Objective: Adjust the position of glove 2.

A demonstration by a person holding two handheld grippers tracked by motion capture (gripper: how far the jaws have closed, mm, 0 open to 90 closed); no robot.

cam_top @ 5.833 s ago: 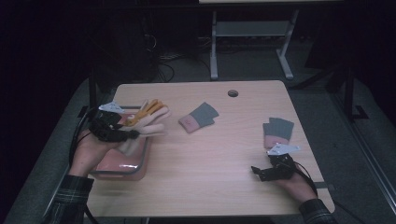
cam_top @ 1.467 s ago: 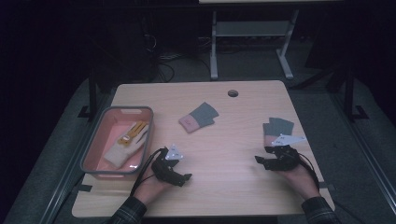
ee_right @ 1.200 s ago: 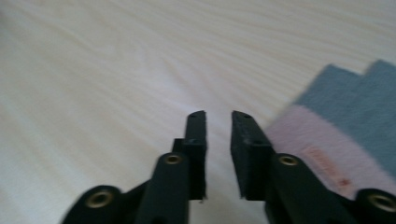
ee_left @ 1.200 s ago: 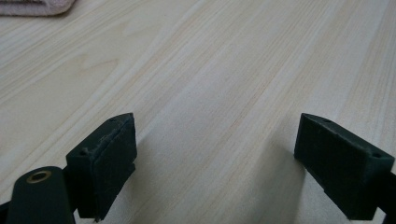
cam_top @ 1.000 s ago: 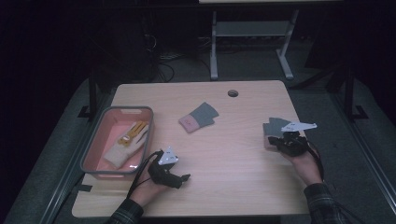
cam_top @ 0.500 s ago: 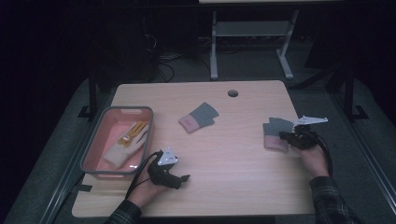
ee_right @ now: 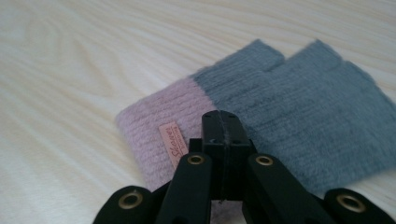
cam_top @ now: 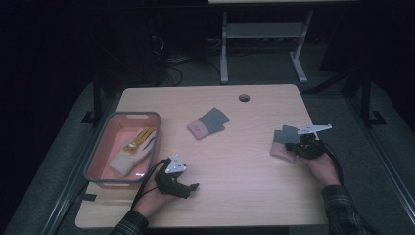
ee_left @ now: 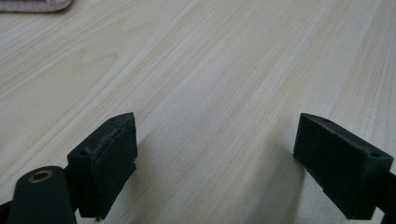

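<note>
At three o'clock on the bench (cam_top: pixel 244 166), the right hand-held gripper (ee_right: pixel 219 122) hangs pressed together over the pink-and-grey glove (ee_right: pixel 289 116), pinching nothing; at seven o'clock the left hand-held gripper (ee_left: pixel 215 158) rests spread over bare wood

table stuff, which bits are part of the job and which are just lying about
In the job: right gripper, shut, over the grey-pink glove; second grey-pink glove; pink bin holding a cream glove.

Lying about: left gripper, open over bare table.
</note>
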